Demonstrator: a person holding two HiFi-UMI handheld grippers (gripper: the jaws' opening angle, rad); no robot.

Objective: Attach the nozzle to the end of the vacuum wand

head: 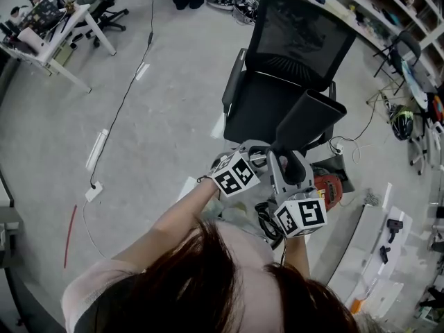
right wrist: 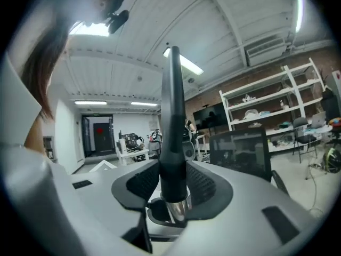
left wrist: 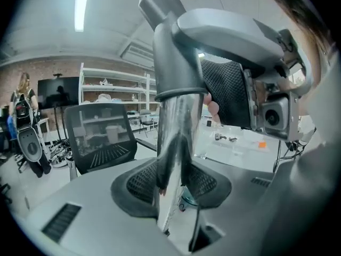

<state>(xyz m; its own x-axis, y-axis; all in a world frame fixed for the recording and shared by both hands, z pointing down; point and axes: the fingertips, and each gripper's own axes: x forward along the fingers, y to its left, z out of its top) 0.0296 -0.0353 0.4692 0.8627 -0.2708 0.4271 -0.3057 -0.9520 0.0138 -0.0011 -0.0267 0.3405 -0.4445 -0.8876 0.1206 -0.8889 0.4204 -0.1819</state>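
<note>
Left gripper [left wrist: 173, 181]: its fingers [left wrist: 139, 184] are clamped narrow on the wand [left wrist: 178, 137], a shiny chrome tube. Right gripper [right wrist: 173, 190]: clamped on the nozzle [right wrist: 173, 132] just above its collar. A bit of chrome shows right under the collar, so the nozzle is already over the wand end. I can't tell if it's fully seated.

Both pieces are held in the air in front of me, over the floor and just near of the chair [head: 277, 82]. The nozzle mouth points far, toward the seat.

Handling, my guess:
- The wand is a stiff metal tube, smooth and slippery, so it could twist or slide in the mesh pads. It's best gripped near the joint, square across the tube.
- The nozzle is dark grey plastic, light and rigid, with a matte, grippier surface. It has a round collar, a slim neck, and a mouth that flares flat and slanted.
- The round collar is the place to hold it, not the thin flare, which would flex or crack.
- It's probably a friction fit, so I'd push straight along the axis with a small twist. Any tilt will jam it.
</note>
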